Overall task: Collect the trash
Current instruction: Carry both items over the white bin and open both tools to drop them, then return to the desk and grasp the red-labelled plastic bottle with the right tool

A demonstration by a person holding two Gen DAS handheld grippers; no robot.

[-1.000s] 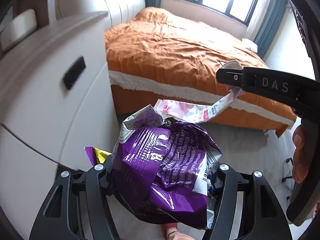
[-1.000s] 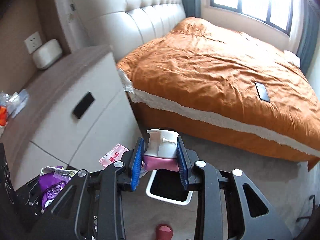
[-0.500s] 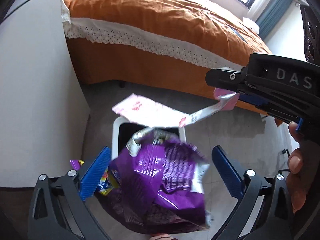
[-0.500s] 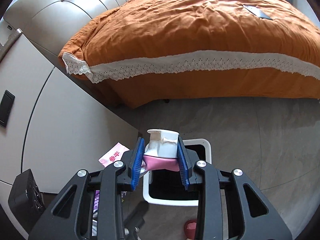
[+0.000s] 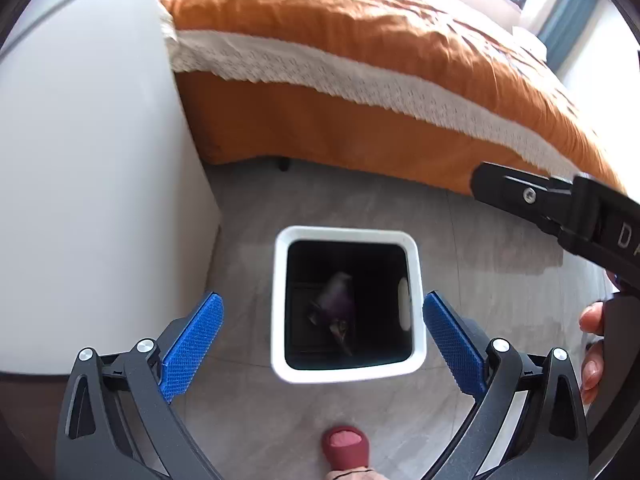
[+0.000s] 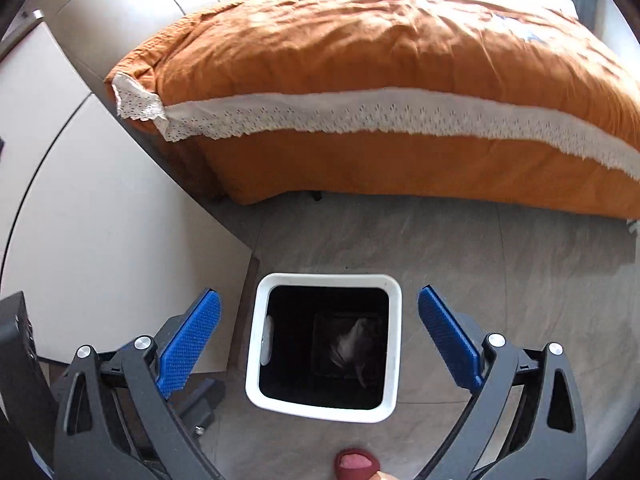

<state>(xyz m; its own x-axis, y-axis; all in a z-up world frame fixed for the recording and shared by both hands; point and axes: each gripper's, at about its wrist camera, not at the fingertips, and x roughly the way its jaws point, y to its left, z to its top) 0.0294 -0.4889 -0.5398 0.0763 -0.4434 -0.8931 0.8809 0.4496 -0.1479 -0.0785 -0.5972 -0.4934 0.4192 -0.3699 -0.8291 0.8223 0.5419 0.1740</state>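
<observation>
Trash dropped; both hands bin-ward.

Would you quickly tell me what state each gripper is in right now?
Left gripper: open, jaws just opened, holding nothing, above the white square bin.
Right gripper: open, jaws just opened, nothing between them.

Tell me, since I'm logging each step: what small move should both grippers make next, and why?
Probably lift both away from the white bin. The left gripper and right gripper, jaws just opened, hang empty above it, and the purple wrapper already lies inside, so more trash must be fetched elsewhere.
</observation>
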